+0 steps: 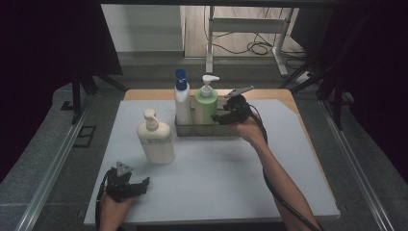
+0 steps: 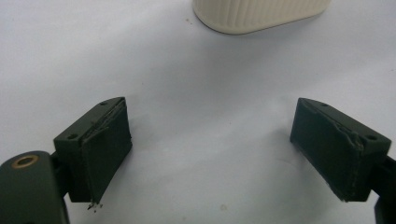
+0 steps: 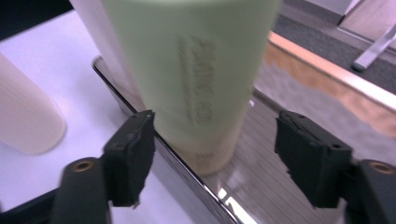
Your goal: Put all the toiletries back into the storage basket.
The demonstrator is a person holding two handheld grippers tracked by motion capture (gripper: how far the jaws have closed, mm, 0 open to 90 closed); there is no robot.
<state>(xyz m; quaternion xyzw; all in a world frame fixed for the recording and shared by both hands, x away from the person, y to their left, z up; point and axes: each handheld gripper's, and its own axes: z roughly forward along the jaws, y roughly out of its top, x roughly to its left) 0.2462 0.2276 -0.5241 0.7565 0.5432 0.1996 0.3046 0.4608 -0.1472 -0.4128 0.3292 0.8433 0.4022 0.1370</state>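
A green pump bottle (image 1: 206,108) and a white bottle with a blue cap (image 1: 182,103) stand upright in a low tray (image 1: 202,131) at the back middle of the table. My right gripper (image 1: 219,113) is just right of the green bottle, pointing at it. In the right gripper view the green bottle (image 3: 196,70) stands ahead of the open right gripper (image 3: 215,158), both pads clear of it, above the tray rim (image 3: 187,177). A cream pump bottle (image 1: 155,139) stands on the mat to the left. My left gripper (image 1: 139,185) rests near the front left, open and empty (image 2: 212,154).
A white mat (image 1: 216,183) covers the table, with a wooden strip (image 1: 269,94) showing at the back. The cream bottle's base (image 2: 257,14) lies ahead of the left gripper. Beyond the table are desk legs and cables (image 1: 255,45) on the floor.
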